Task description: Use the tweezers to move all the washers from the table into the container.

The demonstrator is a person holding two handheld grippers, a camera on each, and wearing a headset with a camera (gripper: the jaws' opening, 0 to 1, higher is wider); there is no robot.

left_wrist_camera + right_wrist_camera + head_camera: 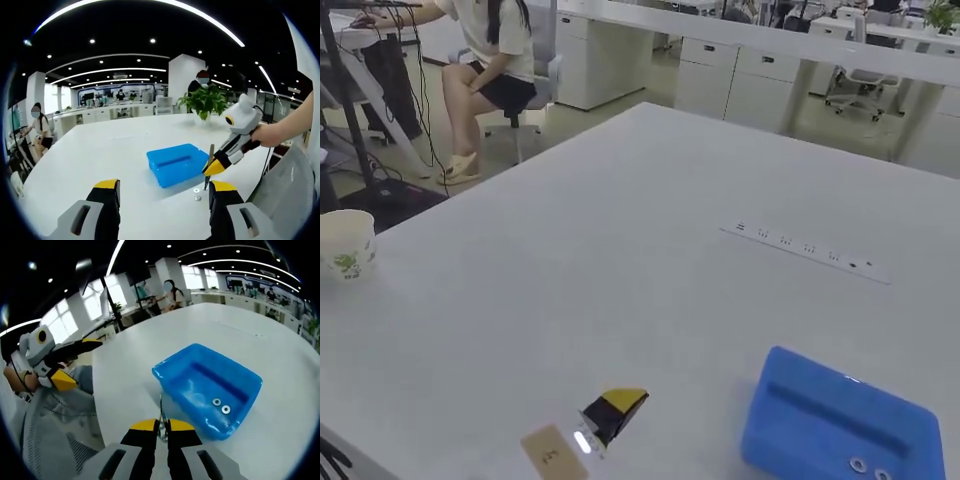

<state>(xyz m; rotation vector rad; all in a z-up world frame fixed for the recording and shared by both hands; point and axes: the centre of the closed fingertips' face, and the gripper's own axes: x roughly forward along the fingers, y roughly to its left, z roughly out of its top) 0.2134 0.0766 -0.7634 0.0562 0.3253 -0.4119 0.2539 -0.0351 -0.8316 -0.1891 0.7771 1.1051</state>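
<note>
On the broad, smooth white table (620, 250), a paper cup (345, 243) stands near the left edge, our left gripper (164, 185) gapes empty, and our right gripper (161, 424) clamps thin tweezers (161, 409) beside the glossy blue container (172, 382) holding two washers (220, 405), with two loose washers (197, 194) lying just outside it.

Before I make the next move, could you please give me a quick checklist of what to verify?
1. Grip: right tool shut on the tweezers: ok.
2. Spare hand: left tool open, holding nothing: ok.
3. Target: container upright and open: ok.
4. Done so far: two stored washers lie inside it: ok.
5. Work left: table cleared: not ok, two loose washers lie by the tweezers' tip.
6. Tips pinching a washer: cannot tell.
</note>
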